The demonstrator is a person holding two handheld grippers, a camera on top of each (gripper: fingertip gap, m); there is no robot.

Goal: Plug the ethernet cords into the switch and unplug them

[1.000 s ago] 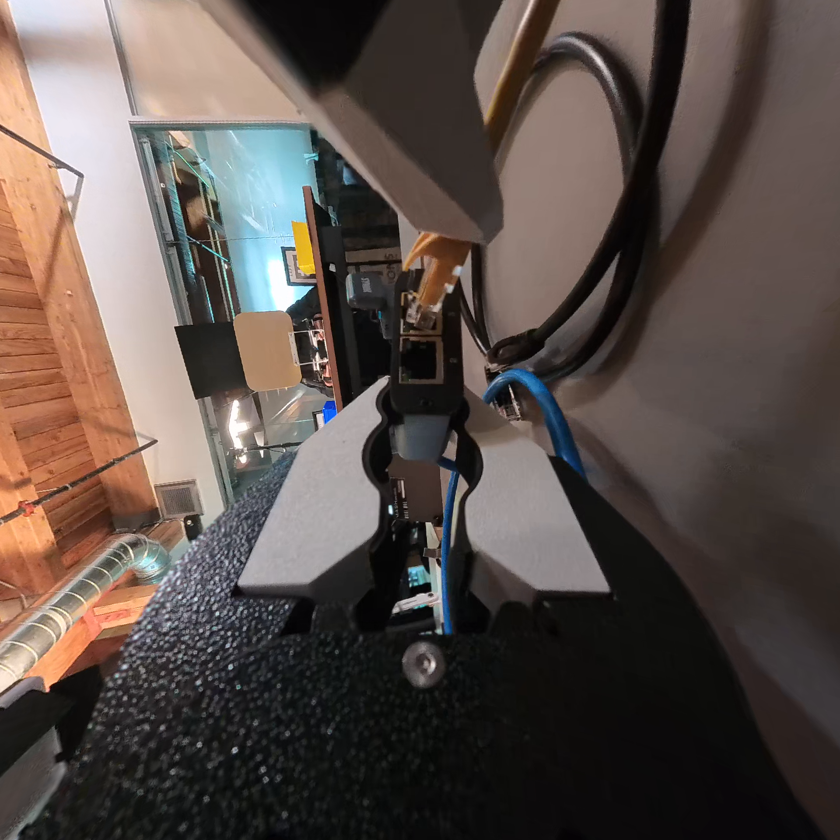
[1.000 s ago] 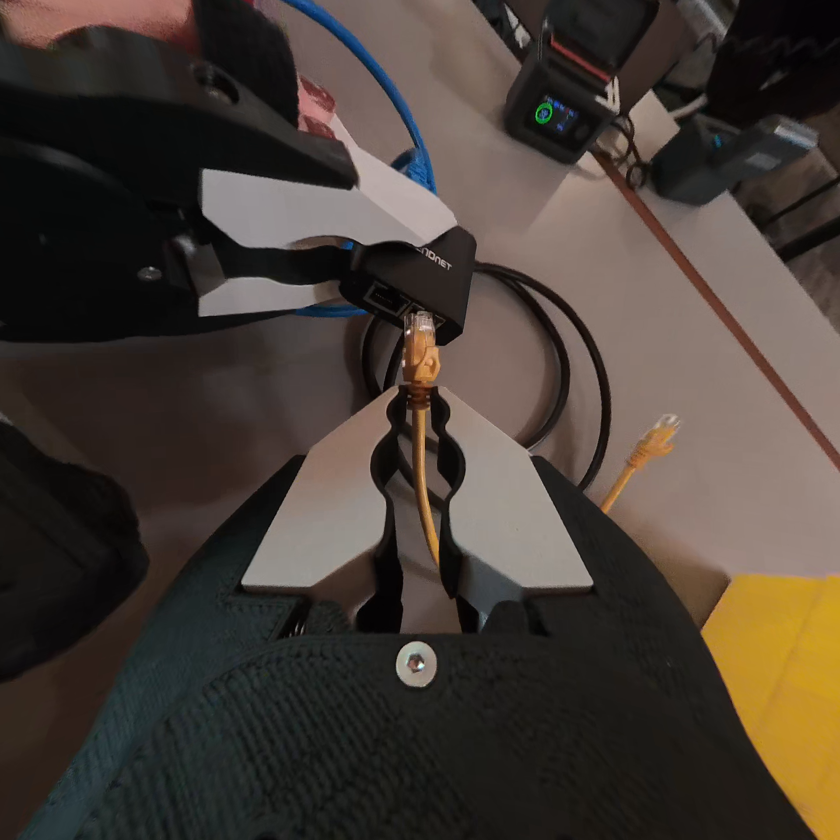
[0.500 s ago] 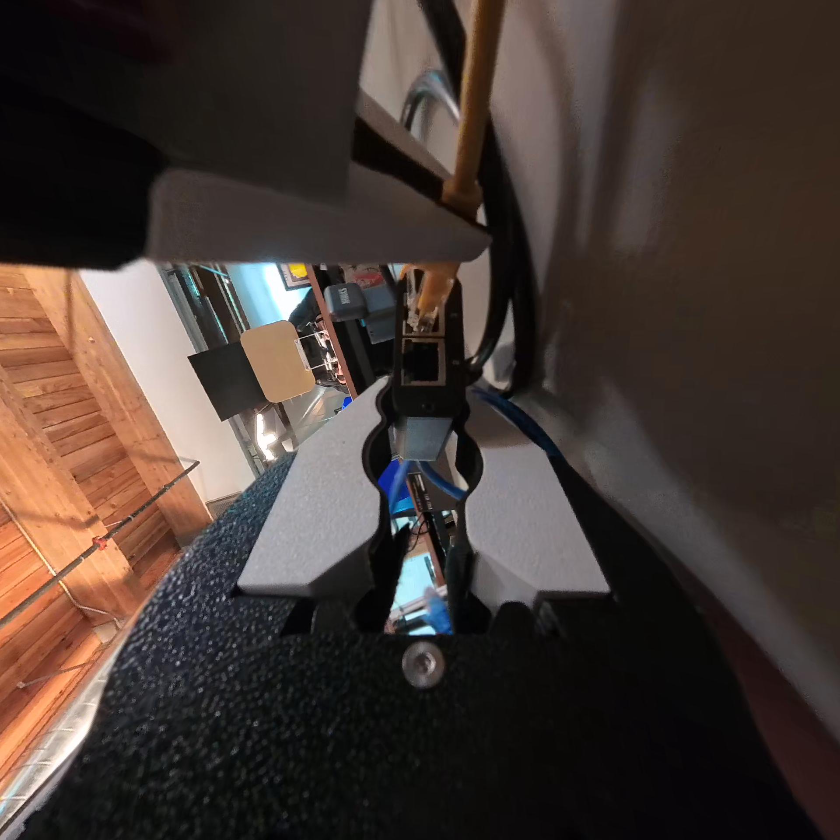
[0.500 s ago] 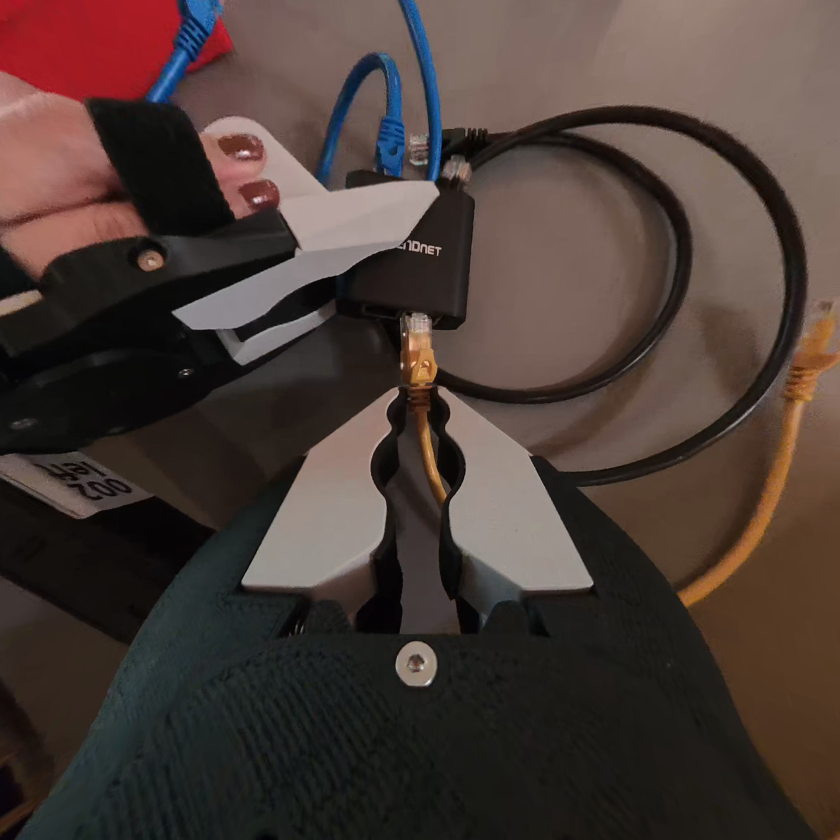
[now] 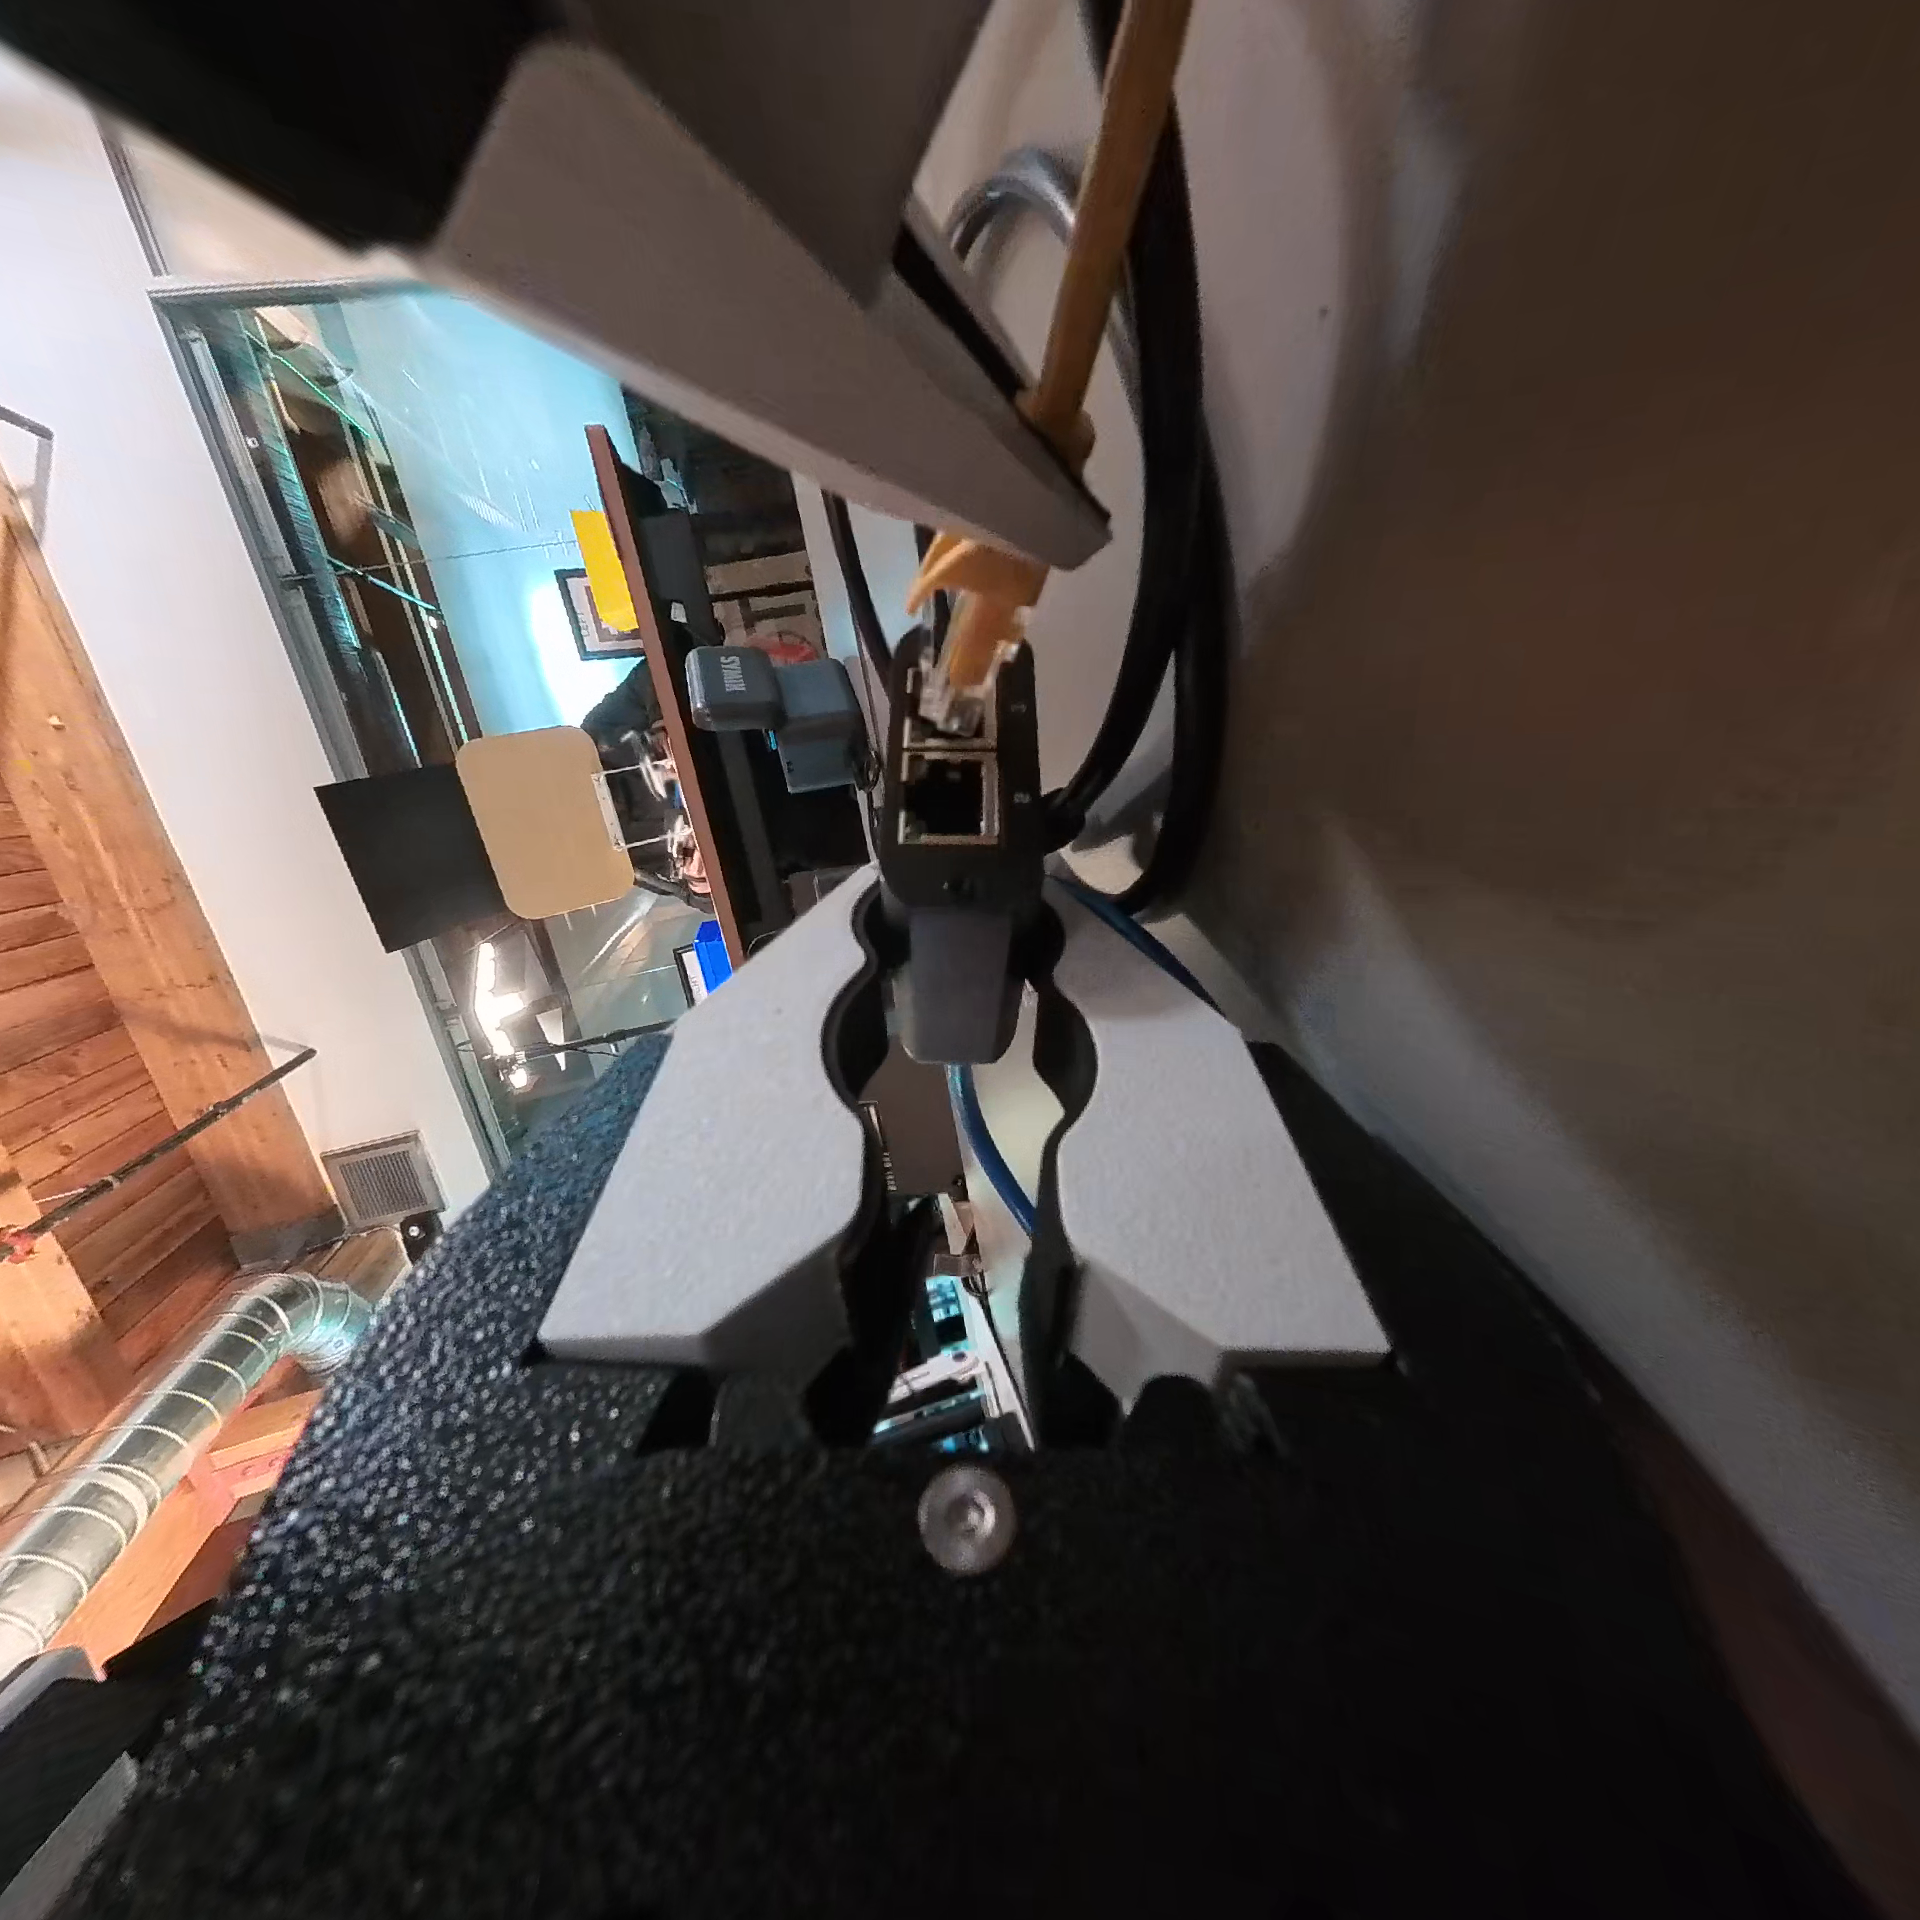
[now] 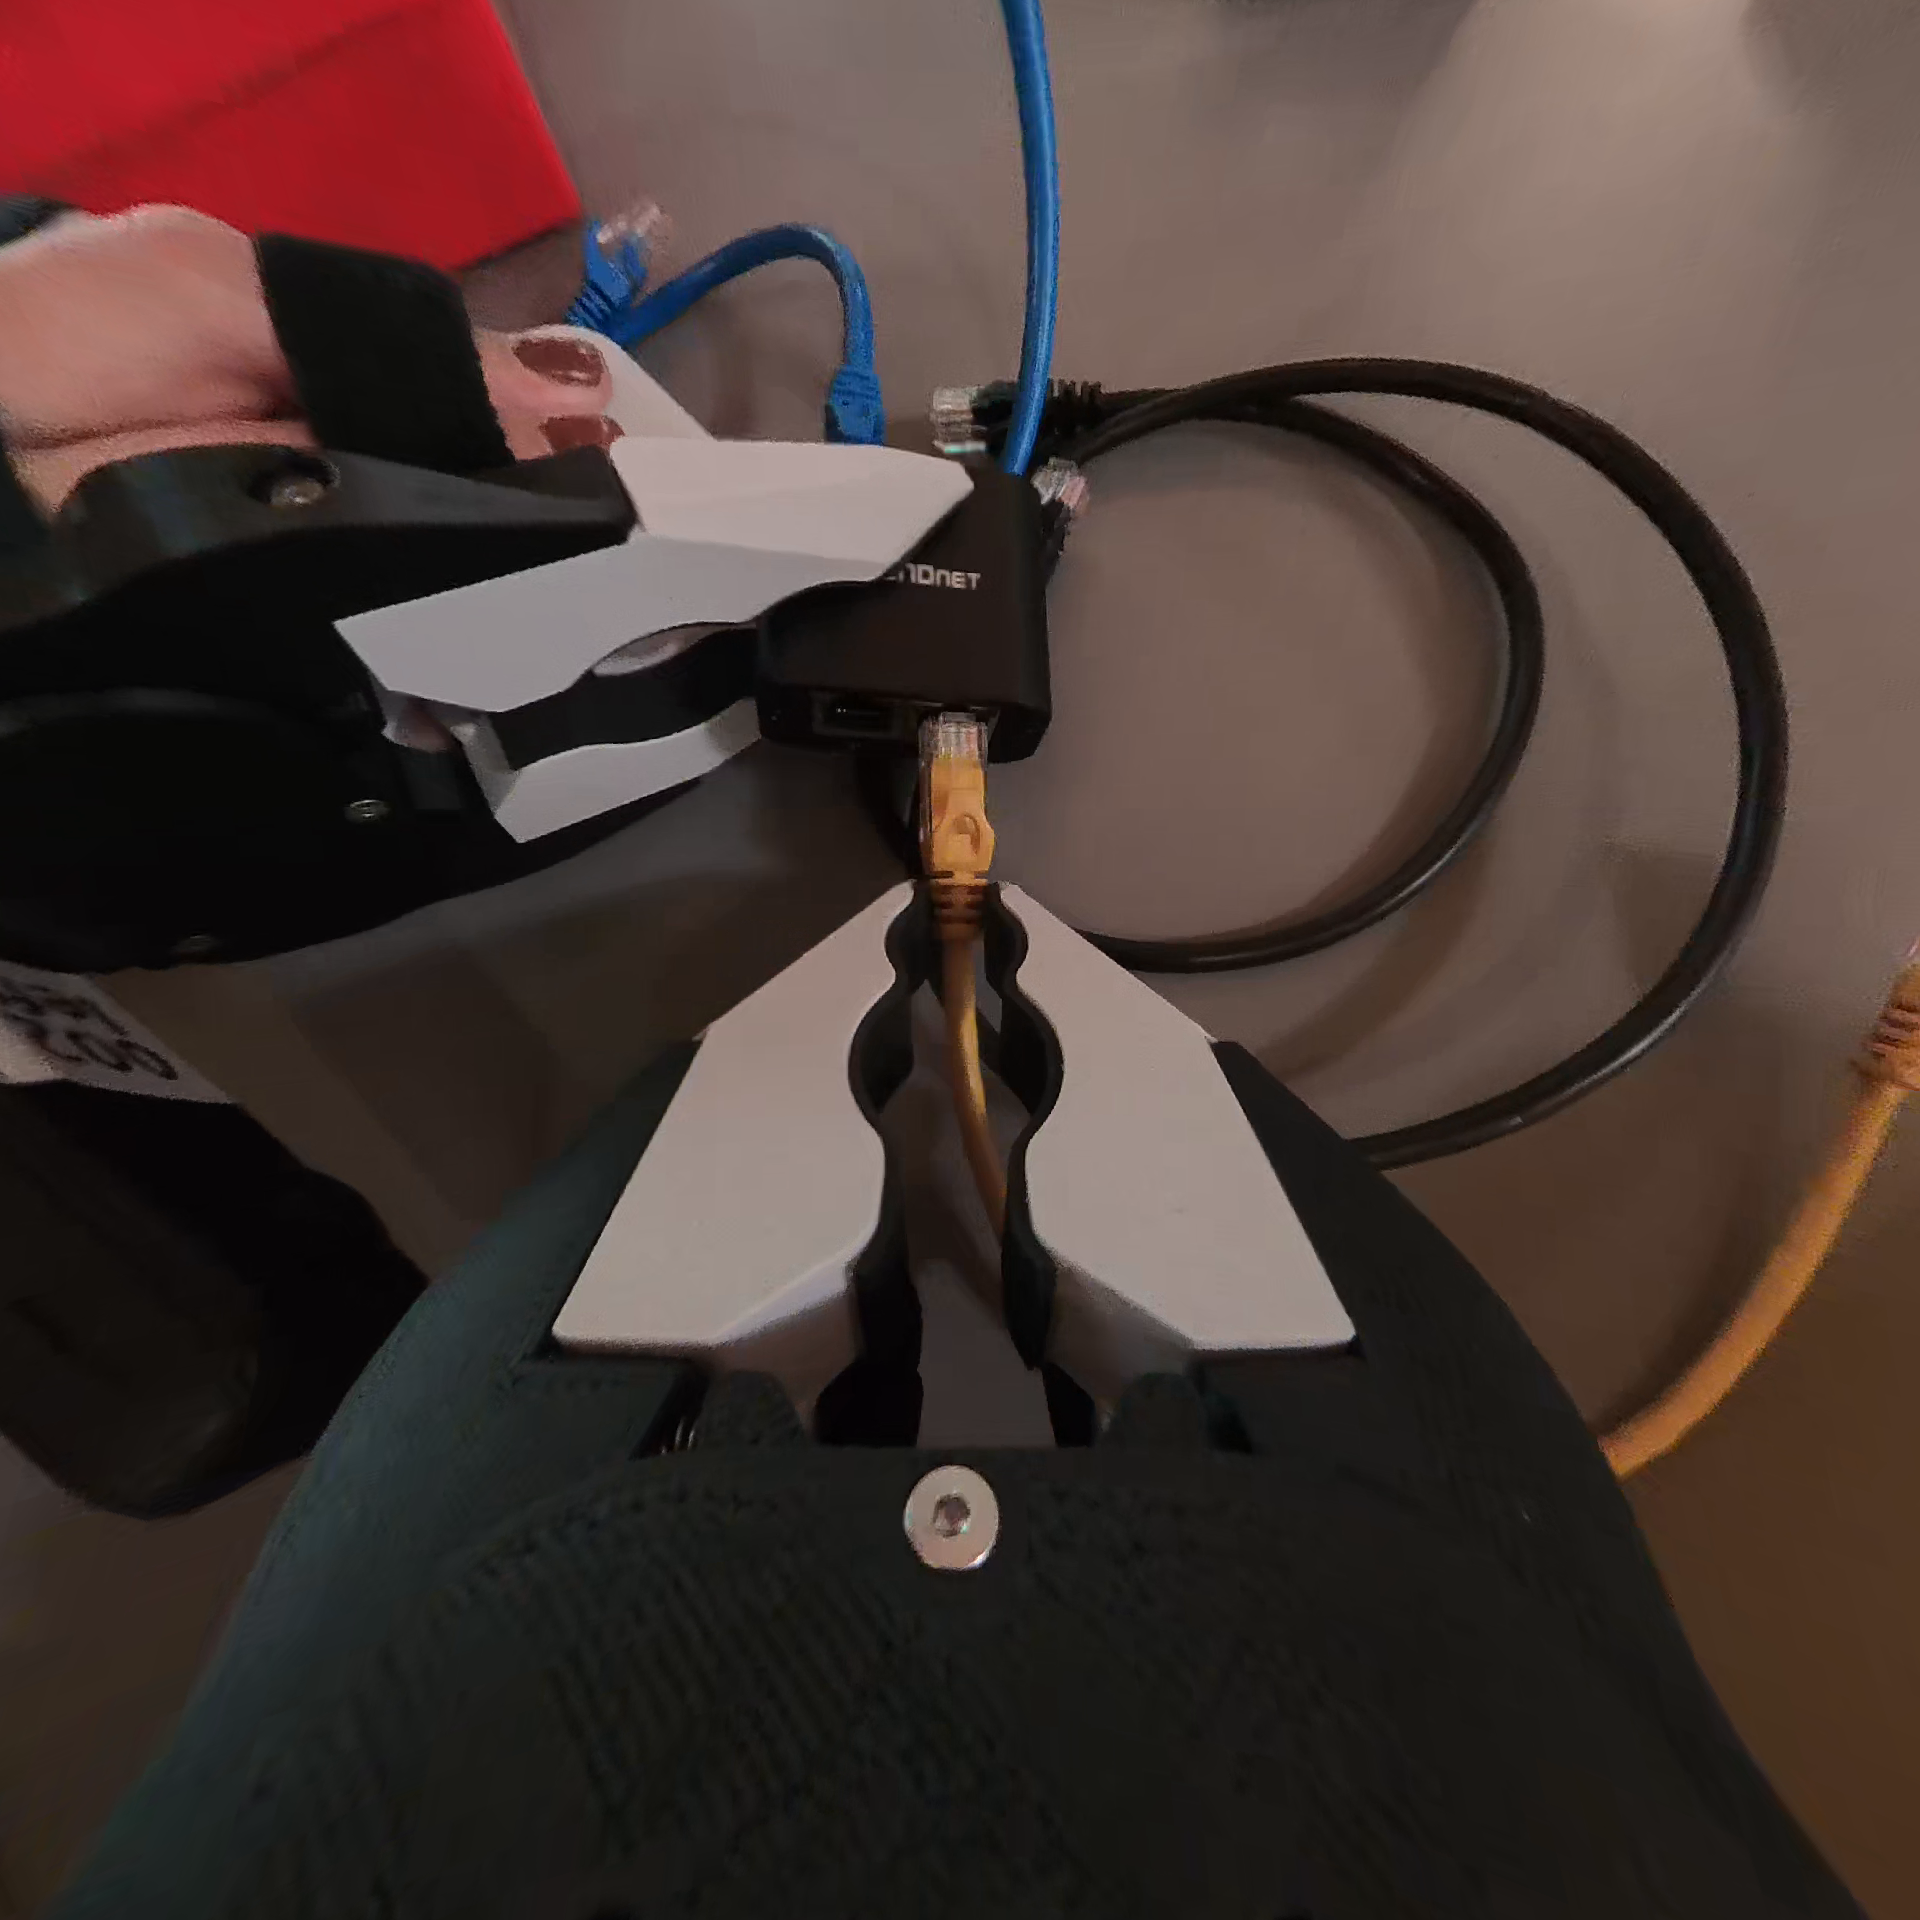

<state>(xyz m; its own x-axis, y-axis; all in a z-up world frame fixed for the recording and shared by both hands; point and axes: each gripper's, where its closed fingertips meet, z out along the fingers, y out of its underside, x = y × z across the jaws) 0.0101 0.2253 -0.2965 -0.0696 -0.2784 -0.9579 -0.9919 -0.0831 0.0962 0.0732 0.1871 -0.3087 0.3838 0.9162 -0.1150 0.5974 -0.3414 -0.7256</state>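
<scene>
My left gripper (image 5: 961, 914) is shut on the small black switch (image 5: 961, 821) and holds it on its side close to the grey table; it shows from the side in the right wrist view (image 6: 727, 665). My right gripper (image 6: 956, 899) is shut on the yellow ethernet cord (image 6: 961, 831) just behind its plug. The clear plug tip sits at the mouth of the switch's (image 6: 935, 623) right-hand port; the port beside it is empty. In the left wrist view the yellow plug (image 5: 971, 644) meets the upper port, and the lower port (image 5: 943, 805) is empty.
A black cord (image 6: 1507, 665) lies coiled on the grey table (image 6: 1558, 208) to the right of the switch. A blue cord (image 6: 1034, 208) runs behind the switch, its loose plugs nearby. The yellow cord's other end (image 6: 1891, 1049) lies at right. A red object (image 6: 260, 104) is at top left. The left gripper's tips are roughly 8 cm from the right gripper's.
The right gripper has brought the yellow plug closer, so its tip now reaches the port mouth. The left gripper has tilted a little while still holding the switch.
</scene>
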